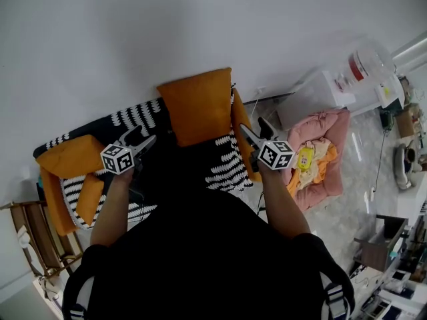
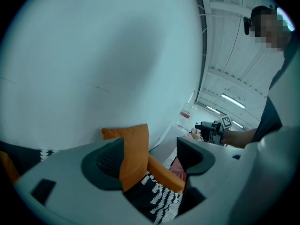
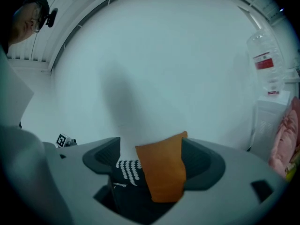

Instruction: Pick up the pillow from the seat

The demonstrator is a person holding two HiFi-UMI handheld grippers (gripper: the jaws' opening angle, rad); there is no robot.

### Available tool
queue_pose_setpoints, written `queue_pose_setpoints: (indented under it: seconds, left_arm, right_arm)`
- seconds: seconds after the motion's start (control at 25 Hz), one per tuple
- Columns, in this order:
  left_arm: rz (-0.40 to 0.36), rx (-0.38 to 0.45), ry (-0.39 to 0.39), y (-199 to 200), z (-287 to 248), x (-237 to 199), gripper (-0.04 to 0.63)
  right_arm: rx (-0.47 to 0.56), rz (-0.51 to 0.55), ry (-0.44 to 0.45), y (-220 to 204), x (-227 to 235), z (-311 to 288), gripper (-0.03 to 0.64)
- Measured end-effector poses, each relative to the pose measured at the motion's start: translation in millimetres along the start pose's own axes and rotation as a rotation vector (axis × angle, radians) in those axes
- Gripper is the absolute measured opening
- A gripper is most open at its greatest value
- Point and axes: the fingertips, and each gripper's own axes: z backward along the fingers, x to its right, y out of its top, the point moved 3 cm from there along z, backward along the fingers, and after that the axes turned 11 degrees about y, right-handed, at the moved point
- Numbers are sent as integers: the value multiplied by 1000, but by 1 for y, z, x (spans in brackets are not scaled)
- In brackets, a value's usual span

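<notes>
Pillow [image 1: 198,105], orange, upright on patterned seat [image 1: 227,171] against wall [image 1: 200,25]. Left gripper [image 1: 145,135] and right gripper [image 1: 252,126] (jaws of both wide apart, holding nothing) hover near its two sides.

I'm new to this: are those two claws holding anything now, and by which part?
Nothing is held: the left gripper and right gripper both stand open, not touching the orange pillow.

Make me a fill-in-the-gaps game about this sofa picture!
The upright pillow against the wall is ____.
The left gripper and right gripper both have their jaws ____.
The seat cover has a black and ____ pattern.
The soft bed on the floor is ____.
Missing words: orange, open, white, pink.
</notes>
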Motion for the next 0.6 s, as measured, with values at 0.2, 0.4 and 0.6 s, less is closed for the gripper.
queue_pose_setpoints:
  seconds: [0.2,0.4,0.6]
  left_arm:
    - [-10,-21,-7,1,-7,2,357]
    - [-24,-49,-7,-1,-16,9,357]
    - [-70,-75,5,-1,-30,15,357]
  right_arm:
    - [-28,51,-9,-1,4,-5,414]
    - [-29,44,-12,-3,19,-9,413]
    - [-31,39,5,0,37,-19,414]
